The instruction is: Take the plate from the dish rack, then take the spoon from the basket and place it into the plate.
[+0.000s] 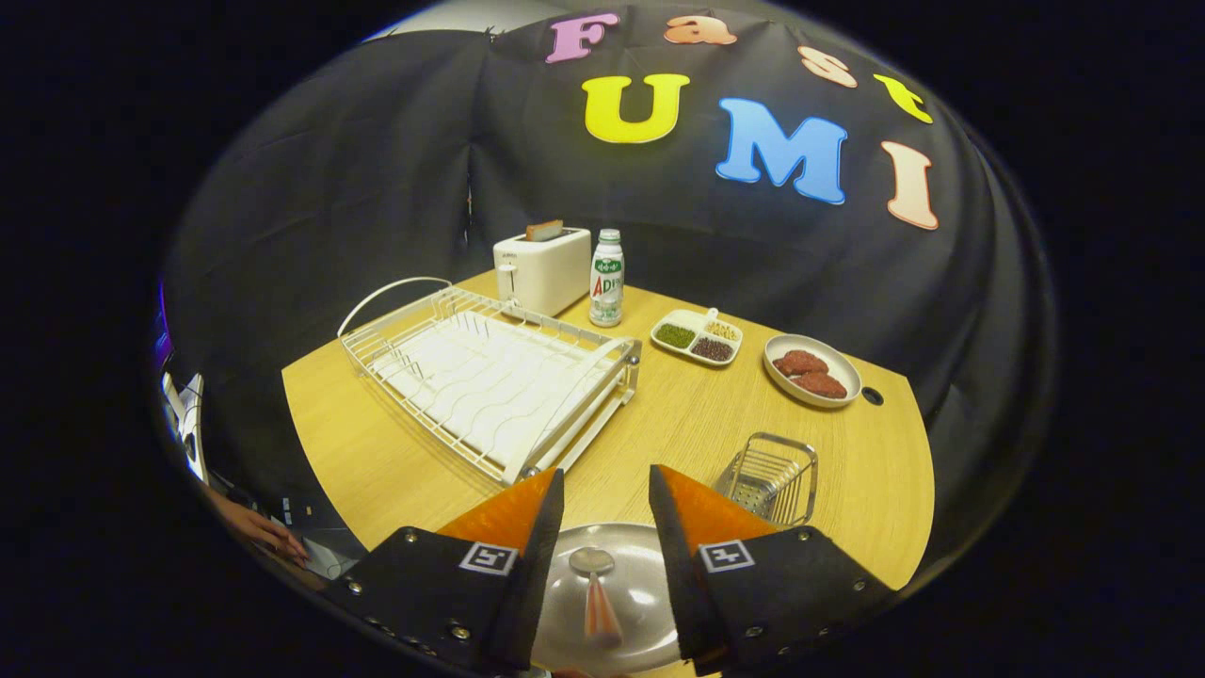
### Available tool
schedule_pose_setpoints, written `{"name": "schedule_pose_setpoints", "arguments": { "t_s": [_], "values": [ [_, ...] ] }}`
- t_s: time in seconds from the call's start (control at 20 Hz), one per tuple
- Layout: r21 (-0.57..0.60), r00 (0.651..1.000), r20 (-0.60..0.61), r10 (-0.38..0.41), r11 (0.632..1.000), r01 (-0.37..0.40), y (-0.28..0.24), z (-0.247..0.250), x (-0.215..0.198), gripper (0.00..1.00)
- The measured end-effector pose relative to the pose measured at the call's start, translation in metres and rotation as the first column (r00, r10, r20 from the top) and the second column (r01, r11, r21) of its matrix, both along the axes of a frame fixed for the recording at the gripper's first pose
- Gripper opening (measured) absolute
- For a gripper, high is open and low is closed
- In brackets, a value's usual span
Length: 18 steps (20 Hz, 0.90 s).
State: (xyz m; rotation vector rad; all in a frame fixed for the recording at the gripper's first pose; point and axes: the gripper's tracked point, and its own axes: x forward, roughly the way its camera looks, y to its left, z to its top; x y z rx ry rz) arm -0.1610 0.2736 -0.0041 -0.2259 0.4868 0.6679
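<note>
A grey plate (640, 584) lies flat on the wooden table, below and between my fingers. A spoon (595, 589) with a metal bowl and a pale orange handle rests in the plate. My gripper (605, 490) hovers above the plate, open, with nothing between its fingers. The white wire dish rack (490, 372) stands beyond the left finger and holds no dishes. The small metal basket (770, 478) stands just beyond the right finger.
At the table's far side stand a white toaster (541, 268) with a slice in it and a milk bottle (606, 279). A divided dish of beans (697, 337) and a bowl of meat patties (811, 371) lie further right. A person's hand (259, 527) rests off the table's left.
</note>
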Motion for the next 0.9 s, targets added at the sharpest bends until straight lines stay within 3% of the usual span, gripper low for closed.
{"name": "schedule_pose_setpoints", "arguments": {
  "t_s": [0.15, 0.3, 0.4, 0.6, 0.7, 0.75, 0.9],
  "values": [
    [0.066, 0.994, 0.09, -0.06, 0.996, 0.054, -0.003, 0.04, 0.017, 0.56],
    [0.18, 0.968, 0.179, -0.177, 0.973, 0.145, -0.029, 0.097, 0.031, 0.56],
    [0.236, 0.937, 0.232, -0.263, 0.949, 0.208, -0.055, 0.132, 0.042, 0.56],
    [0.329, 0.842, 0.332, -0.425, 0.889, 0.318, -0.114, 0.188, 0.046, 0.56],
    [0.369, 0.781, 0.374, -0.5, 0.853, 0.369, -0.143, 0.203, 0.048, 0.97],
    [0.373, 0.76, 0.381, -0.526, 0.84, 0.395, -0.156, 0.202, 0.048, 0.95],
    [0.38, 0.744, 0.358, -0.565, 0.815, 0.436, -0.173, 0.192, 0.044, 0.96]
  ]
}}
